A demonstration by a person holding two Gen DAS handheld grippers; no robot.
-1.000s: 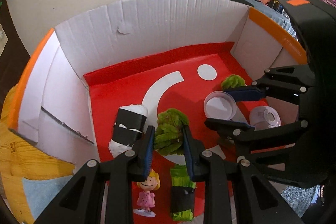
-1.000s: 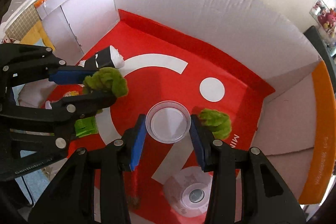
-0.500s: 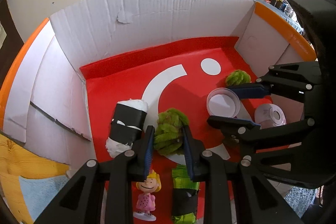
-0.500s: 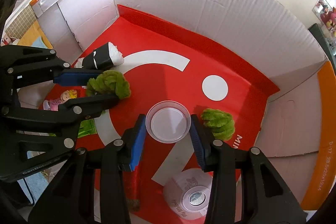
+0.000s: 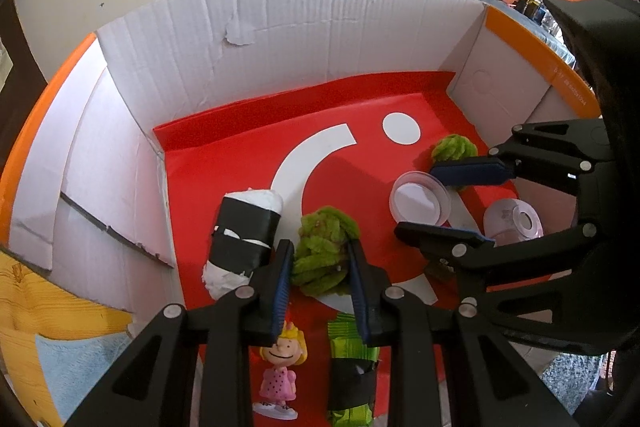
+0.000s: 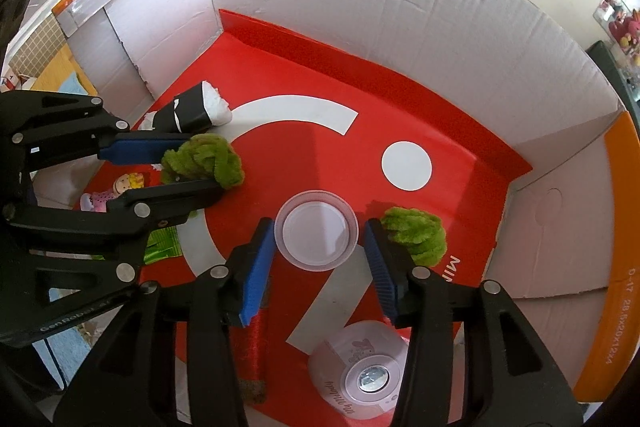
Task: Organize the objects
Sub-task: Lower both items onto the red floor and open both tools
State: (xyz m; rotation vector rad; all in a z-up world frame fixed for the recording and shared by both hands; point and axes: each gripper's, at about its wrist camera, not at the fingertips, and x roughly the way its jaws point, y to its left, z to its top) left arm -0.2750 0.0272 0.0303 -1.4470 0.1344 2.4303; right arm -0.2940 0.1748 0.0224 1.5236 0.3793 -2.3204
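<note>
My left gripper (image 5: 320,287) is shut on a green fuzzy ball (image 5: 323,251), seen too in the right wrist view (image 6: 202,163), held above the red box floor (image 5: 224,171). My right gripper (image 6: 320,259) is shut on a clear plastic cup (image 6: 316,230), seen also in the left wrist view (image 5: 420,198). A second green fuzzy ball (image 6: 416,231) lies just right of the right gripper. A black-and-white roll (image 5: 244,235) lies left of the left gripper. A small girl figurine (image 5: 280,367) and a green-and-black roll (image 5: 352,371) stand below the left gripper.
White cardboard walls (image 5: 320,39) with orange rims (image 6: 616,267) enclose the box. A round white lidded container (image 6: 364,371) and a red spool (image 6: 256,343) lie near the front under the right gripper. Yellow and blue cloth (image 5: 60,355) lies outside at left.
Both grippers have risen slightly with their loads; the view of the box has widened. The grips are unchanged.
</note>
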